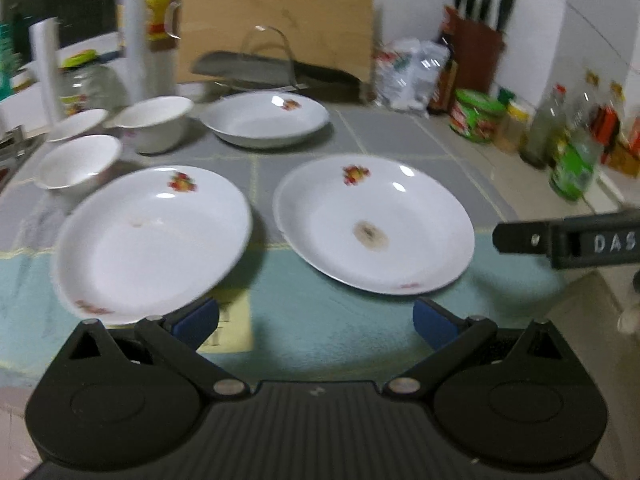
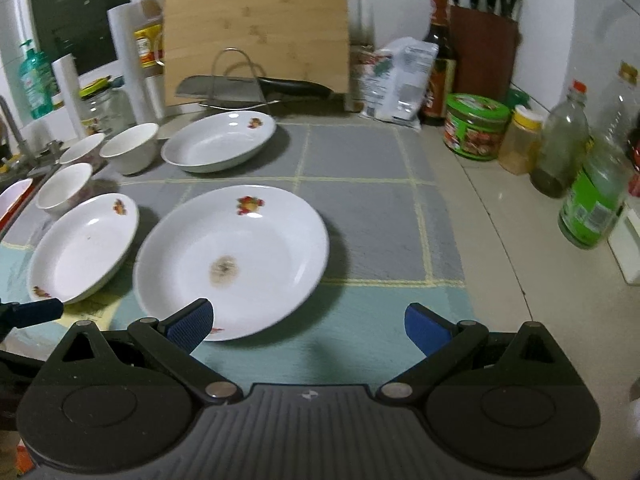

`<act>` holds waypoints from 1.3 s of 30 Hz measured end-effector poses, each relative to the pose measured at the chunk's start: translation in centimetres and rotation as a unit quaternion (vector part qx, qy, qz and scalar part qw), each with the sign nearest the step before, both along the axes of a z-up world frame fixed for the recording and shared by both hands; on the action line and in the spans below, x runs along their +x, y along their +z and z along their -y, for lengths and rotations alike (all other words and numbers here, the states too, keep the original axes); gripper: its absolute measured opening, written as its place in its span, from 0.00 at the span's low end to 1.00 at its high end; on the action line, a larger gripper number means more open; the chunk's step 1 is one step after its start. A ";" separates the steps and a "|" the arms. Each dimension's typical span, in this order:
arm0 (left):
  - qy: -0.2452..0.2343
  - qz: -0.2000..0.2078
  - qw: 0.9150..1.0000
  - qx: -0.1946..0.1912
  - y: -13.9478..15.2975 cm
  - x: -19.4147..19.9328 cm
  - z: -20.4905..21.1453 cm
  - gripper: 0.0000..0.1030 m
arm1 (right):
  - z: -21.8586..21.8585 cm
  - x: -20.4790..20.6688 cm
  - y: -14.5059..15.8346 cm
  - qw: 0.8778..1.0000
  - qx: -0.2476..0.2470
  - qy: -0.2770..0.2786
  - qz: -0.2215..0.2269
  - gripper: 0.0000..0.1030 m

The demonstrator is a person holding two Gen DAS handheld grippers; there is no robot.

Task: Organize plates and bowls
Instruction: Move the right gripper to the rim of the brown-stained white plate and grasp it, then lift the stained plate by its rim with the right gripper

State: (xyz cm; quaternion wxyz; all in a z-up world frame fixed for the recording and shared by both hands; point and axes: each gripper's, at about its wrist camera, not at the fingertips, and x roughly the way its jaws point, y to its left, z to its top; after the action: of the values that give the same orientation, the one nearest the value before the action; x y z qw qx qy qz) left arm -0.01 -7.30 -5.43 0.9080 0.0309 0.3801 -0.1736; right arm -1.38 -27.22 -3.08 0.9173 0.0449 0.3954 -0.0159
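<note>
Three white plates with fruit prints lie on the mat: a left plate [image 1: 152, 240] [image 2: 82, 248], a stained middle plate [image 1: 374, 222] [image 2: 232, 260] and a far plate [image 1: 266, 118] [image 2: 220, 146]. Three white bowls [image 1: 80, 160] [image 2: 64, 188] stand at the left. My left gripper [image 1: 316, 320] is open and empty, low in front of the gap between the two near plates. My right gripper [image 2: 308, 326] is open and empty, its left fingertip [image 2: 190, 324] over the stained plate's near rim. It also shows at the right edge of the left wrist view [image 1: 568, 238].
A bamboo cutting board [image 2: 256, 32], a cleaver on a wire rack [image 2: 240, 88], paper rolls [image 2: 132, 60] and a glass jar [image 2: 98, 106] stand at the back. A knife block [image 2: 484, 44], bottles [image 2: 564, 148] and a green tin [image 2: 474, 126] line the right wall. A sink tap [image 2: 12, 128] is at the left.
</note>
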 end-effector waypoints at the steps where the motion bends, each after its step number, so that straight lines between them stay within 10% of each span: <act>1: -0.010 -0.002 1.000 0.004 -0.4 0.3 0.4 0.99 | 0.4 0.1 -0.5 1.000 0.000 -0.005 -0.004 1.00; 22: -0.155 0.027 0.987 0.032 -4.5 3.9 3.2 1.00 | 0.1 4.3 -3.0 0.999 -0.002 -0.030 -0.034 1.00; 39: -0.142 0.039 0.989 0.027 -4.9 4.6 3.8 1.00 | 0.6 11.4 -5.2 0.990 0.032 0.115 -0.077 1.00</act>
State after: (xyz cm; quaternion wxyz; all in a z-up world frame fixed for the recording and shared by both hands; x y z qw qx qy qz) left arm 4.58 -11.10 -10.29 0.8871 0.1158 0.3410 -0.2888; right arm 9.98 -27.81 -8.27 0.8779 0.0272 0.4676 0.0992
